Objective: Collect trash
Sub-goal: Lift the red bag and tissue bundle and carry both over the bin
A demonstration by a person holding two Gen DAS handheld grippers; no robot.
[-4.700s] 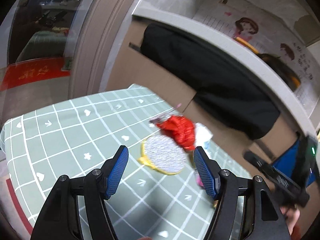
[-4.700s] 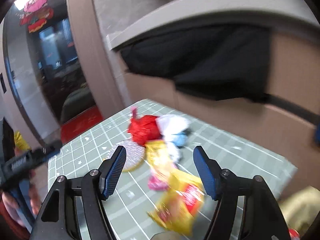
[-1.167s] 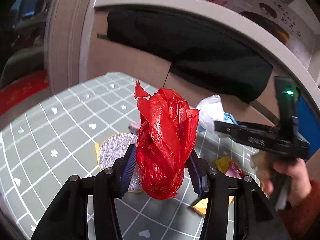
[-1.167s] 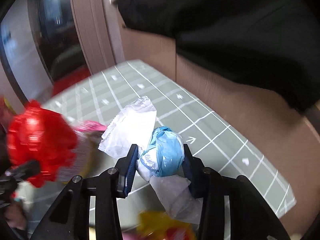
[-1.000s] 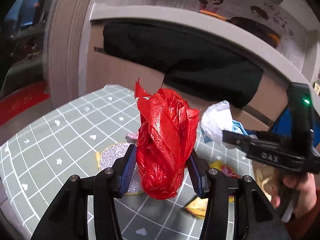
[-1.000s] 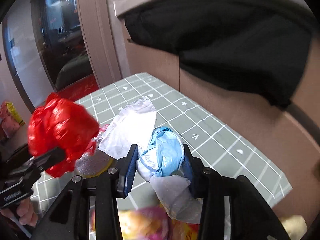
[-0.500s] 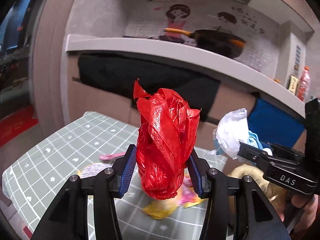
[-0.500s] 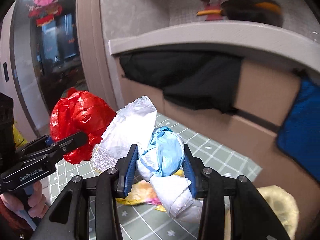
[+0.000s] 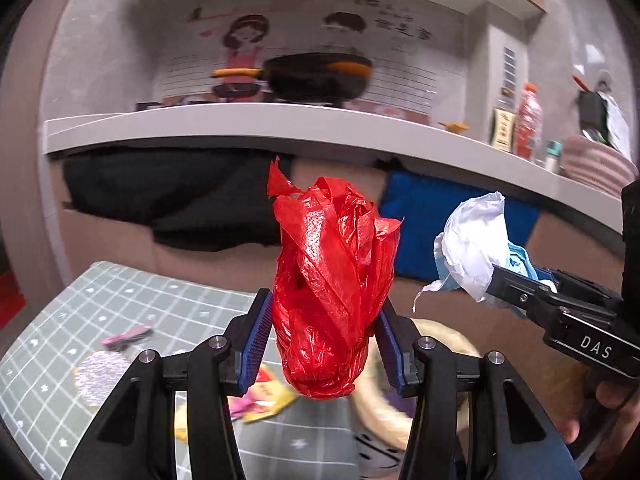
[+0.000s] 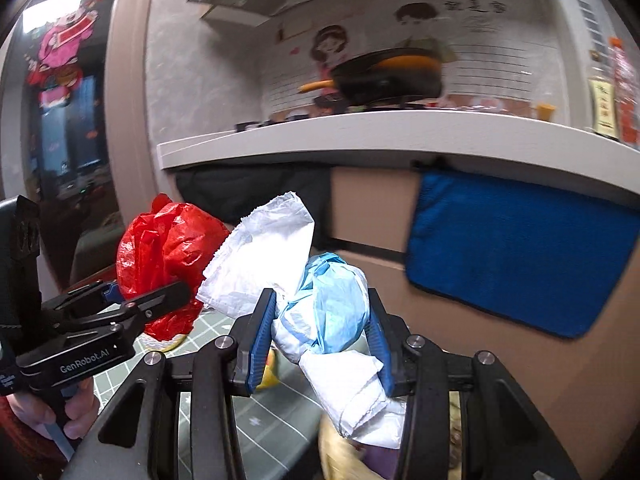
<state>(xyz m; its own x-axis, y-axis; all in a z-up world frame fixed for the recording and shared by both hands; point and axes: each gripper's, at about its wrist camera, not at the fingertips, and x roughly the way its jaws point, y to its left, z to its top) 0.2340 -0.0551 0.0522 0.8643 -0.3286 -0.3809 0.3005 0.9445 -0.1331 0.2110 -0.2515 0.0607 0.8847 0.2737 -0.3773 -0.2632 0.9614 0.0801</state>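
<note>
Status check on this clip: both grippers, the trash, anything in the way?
Left hand-held gripper shut on red plastic bag. Right hand-held gripper shut on white-and-blue wad. Both aloft; wrappers remain on table. Nothing blocking.

Two grippers (image 9: 326,344) (image 10: 322,340), one red bag (image 9: 332,300), one white-blue wad (image 10: 320,308), one pan (image 9: 316,76)

Open air is seen between the table (image 9: 48,344) and the shelf (image 9: 280,124) overhead. Ahead, passage is blocked by the cabinet front (image 10: 460,320), hung with a blue cloth (image 10: 520,248). Wrappers (image 9: 264,396) are scattered on the table, and a yellowish bag (image 9: 380,404) is seen low at its edge.
</note>
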